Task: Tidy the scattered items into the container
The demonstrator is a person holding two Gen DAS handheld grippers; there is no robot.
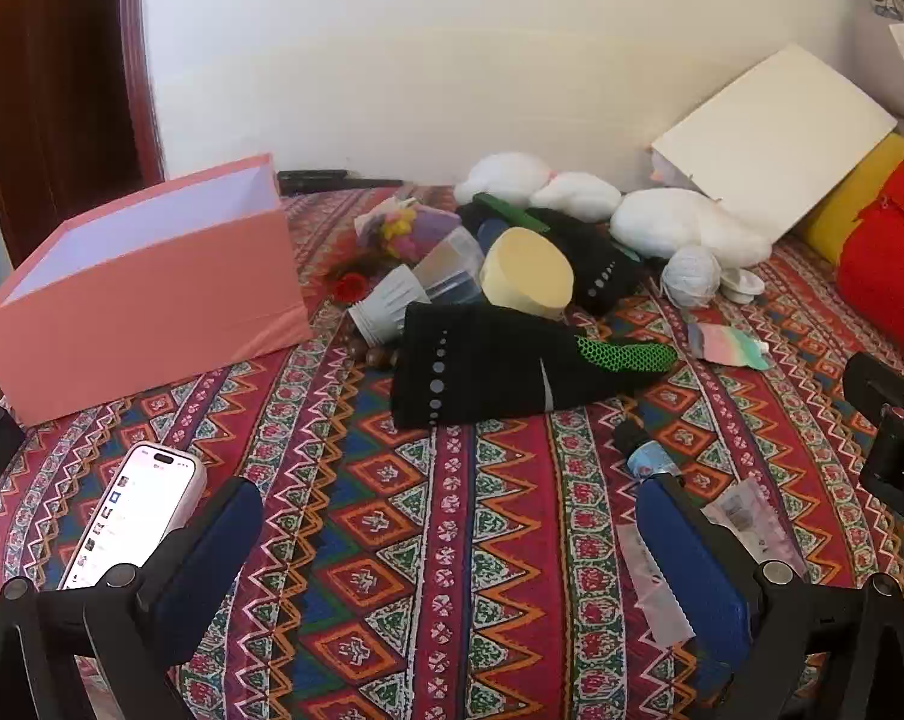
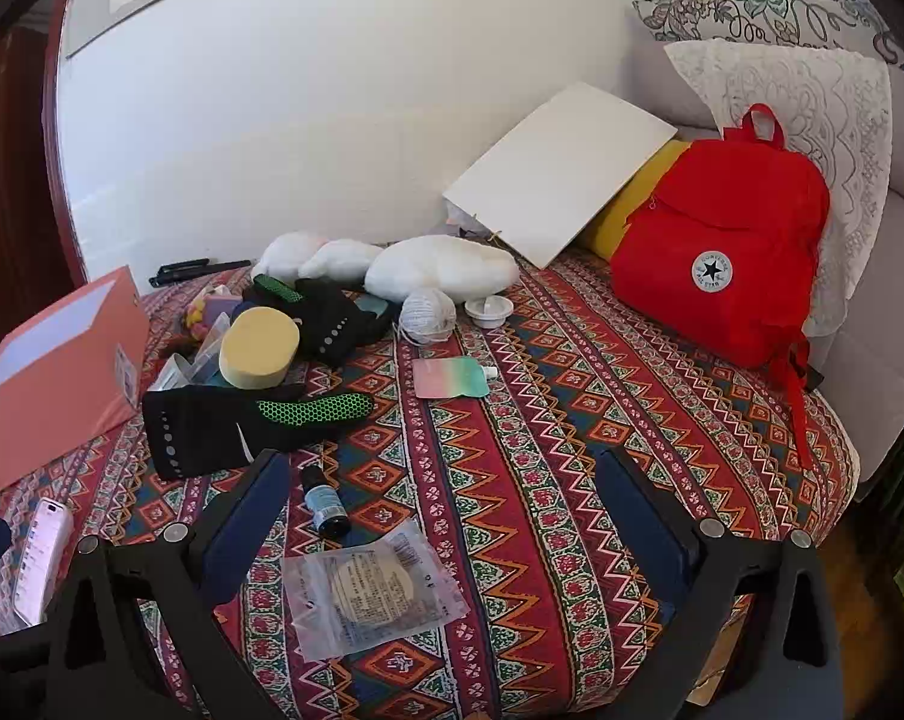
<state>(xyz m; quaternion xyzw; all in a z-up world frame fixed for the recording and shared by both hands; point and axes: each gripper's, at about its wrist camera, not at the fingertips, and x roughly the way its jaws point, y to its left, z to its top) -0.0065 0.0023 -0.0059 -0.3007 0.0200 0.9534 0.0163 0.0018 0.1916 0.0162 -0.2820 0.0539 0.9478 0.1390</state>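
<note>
An open pink box (image 1: 146,294) stands on the patterned bedspread at the left; it also shows in the right wrist view (image 2: 50,372). Scattered beside it lie a black glove with green grip (image 1: 511,366), a yellow sponge (image 1: 526,273), a yarn ball (image 1: 690,276), a pastel pouch (image 1: 729,346), a small dark bottle (image 2: 326,501) and a clear packet (image 2: 374,591). My left gripper (image 1: 452,540) is open and empty above bare bedspread. My right gripper (image 2: 446,486) is open and empty, its left finger beside the bottle and packet.
A phone (image 1: 134,516) lies at the near left. White plush pieces (image 2: 440,267) and a white board (image 2: 559,174) lean at the wall. A red backpack (image 2: 721,252) and pillows (image 2: 811,120) fill the right. The bed's edge (image 2: 835,516) curves at the near right.
</note>
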